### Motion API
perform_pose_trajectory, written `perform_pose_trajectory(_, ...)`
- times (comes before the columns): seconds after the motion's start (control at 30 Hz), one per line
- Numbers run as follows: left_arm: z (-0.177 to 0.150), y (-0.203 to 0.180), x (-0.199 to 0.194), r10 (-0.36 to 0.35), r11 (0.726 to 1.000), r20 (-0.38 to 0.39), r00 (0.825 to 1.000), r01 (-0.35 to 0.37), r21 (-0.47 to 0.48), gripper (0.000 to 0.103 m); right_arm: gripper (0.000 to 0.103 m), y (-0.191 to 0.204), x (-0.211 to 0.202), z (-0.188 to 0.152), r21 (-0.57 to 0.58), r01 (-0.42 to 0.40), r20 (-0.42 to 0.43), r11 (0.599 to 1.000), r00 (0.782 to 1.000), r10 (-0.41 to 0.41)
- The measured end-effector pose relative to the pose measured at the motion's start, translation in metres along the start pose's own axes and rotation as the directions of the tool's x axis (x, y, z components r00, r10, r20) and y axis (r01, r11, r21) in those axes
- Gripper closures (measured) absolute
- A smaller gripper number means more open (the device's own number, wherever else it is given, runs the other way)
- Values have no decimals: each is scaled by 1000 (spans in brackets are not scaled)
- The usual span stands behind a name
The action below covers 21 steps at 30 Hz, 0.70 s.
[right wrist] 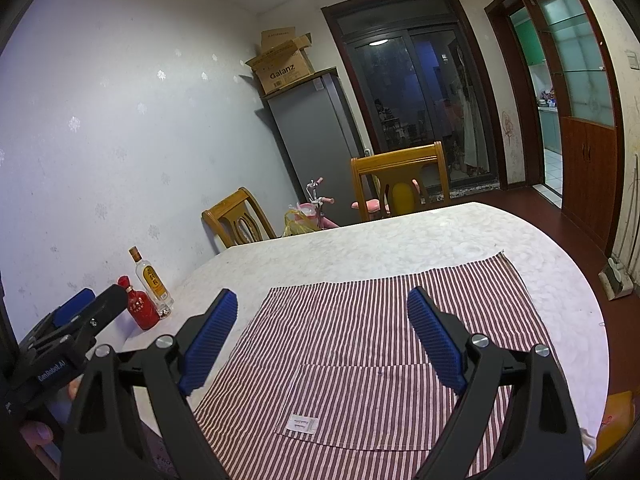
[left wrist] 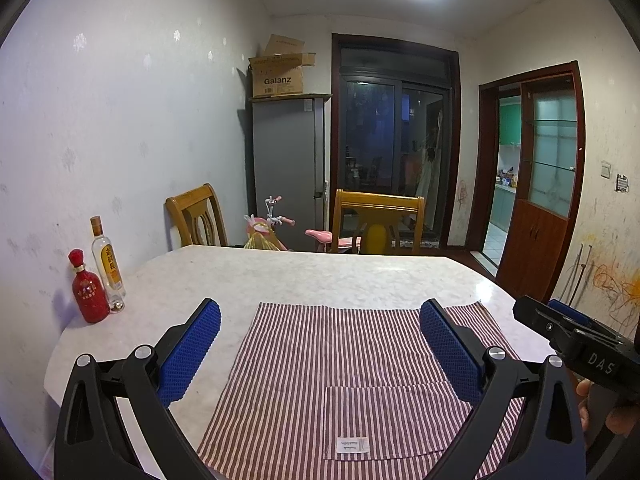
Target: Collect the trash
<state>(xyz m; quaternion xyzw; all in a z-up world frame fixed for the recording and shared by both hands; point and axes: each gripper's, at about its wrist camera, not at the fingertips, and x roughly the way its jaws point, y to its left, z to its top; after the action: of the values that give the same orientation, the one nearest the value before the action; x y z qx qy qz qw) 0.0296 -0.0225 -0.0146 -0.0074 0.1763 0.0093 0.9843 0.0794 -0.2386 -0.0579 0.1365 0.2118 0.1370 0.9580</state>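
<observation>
Both grippers hang just above the near edge of the striped cloth (left wrist: 344,364), nothing between the fingers: left gripper (left wrist: 320,344) spread wide, right gripper (right wrist: 322,334) likewise spread wide. No obvious trash anywhere on the cloth or on the table (left wrist: 320,276) around it, so my read is the step in hand is still search, not pick. Only candidates I'd flag are off the cloth's far-left corner, against the wall: a red bottle (left wrist: 89,292) and, touching or just behind it, a clear bottle (left wrist: 106,260) (can't tell whether either is empty, so can't tell if they count). Advice: scan first, hold the fingers apart, pick one target; if it's a bottle, come in level at the body below the neck, squeeze across the round, lift straight so the neighbour doesn't tip. No bin in view, worth locating before lifting. Writing, going out from the cloth: small white tag (left wrist: 352,445) on the cloth's near pocket, print too small to read; "DAS" on the right gripper's body in the left wrist view; clear bottle's yellow label has characters I can't read; far beyond the cloth, a cardboard box (left wrist: 280,74) on top of the fridge (left wrist: 288,168) reads "Galanz".
</observation>
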Motion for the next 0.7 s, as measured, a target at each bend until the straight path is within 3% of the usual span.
perform_pose_trajectory(0.7,-2,2,4,-27,1000,-16,1000,27,-5,6,16,-5,1,-4,-2,-4,-10,1000,1000,4)
